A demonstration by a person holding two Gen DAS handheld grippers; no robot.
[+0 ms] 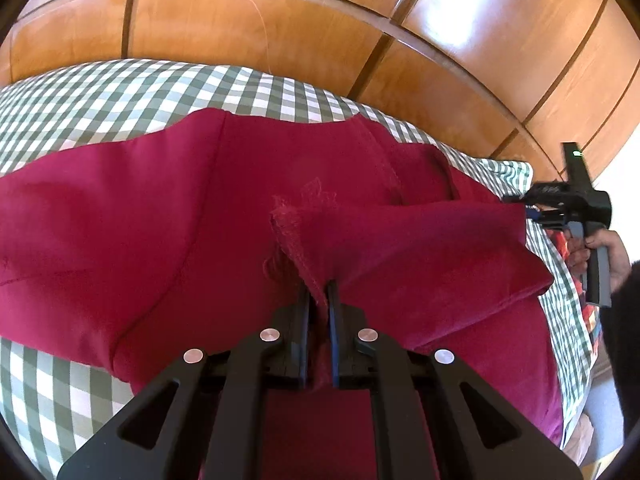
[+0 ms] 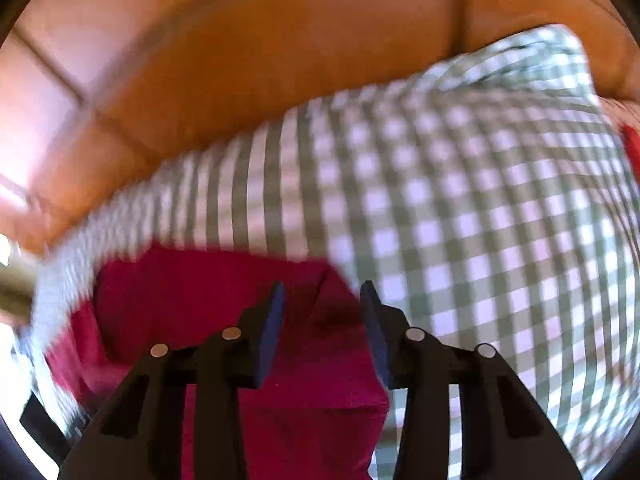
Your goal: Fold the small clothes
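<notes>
A dark red garment [image 1: 160,220] lies spread on a green-and-white checked cloth [image 1: 120,92]. My left gripper [image 1: 319,292] is shut on a frayed seam edge of it, and the fabric rises in a ridge from the jaws. At the garment's right end, my right gripper [image 1: 528,212] reaches in from the side, held by a hand [image 1: 612,248]. The right wrist view is blurred. There my right gripper [image 2: 322,294] stands with its jaws apart over a corner of the red garment [image 2: 200,288]. The fingertips [image 2: 276,300] do not press on the cloth.
The checked cloth [image 2: 460,220] covers a soft, rounded surface. Behind it stand glossy wooden panels [image 1: 280,28], seen also as a blurred orange wooden panel surface [image 2: 240,80]. A patterned red-and-blue fabric [image 1: 560,248] shows at the right edge under the checked cloth.
</notes>
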